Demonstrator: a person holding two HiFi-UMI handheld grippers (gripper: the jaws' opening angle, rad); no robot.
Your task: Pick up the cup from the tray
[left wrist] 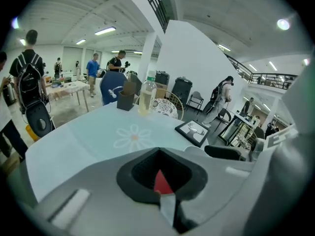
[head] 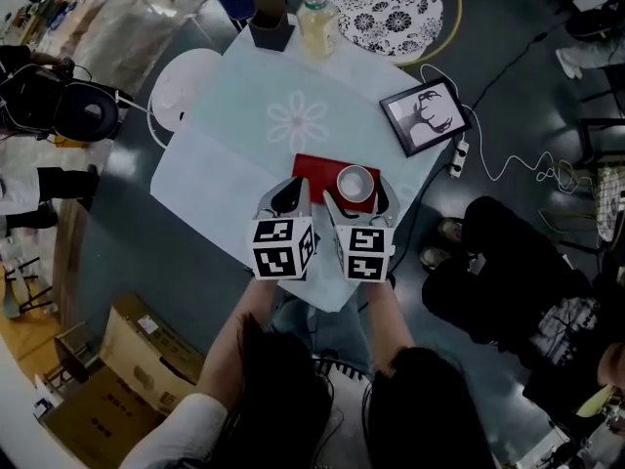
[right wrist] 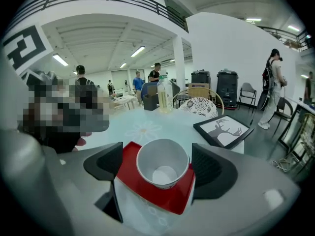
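A white cup (right wrist: 163, 167) stands upright on the right part of a red tray (right wrist: 170, 203) at the near edge of a pale, flower-printed worktop (head: 234, 115). The right hand-held gripper (head: 358, 203) is spread wide with the cup between its jaws, touching neither, apparently lined up to close on it, while the left hand-held gripper (head: 290, 199), pressed together and empty, sits at the tray's near-left corner. Beyond the tray, well apart, are a framed deer picture (head: 426, 115), a bottle (head: 315, 22) and a dark box (head: 270, 22); nothing blocks the cup.
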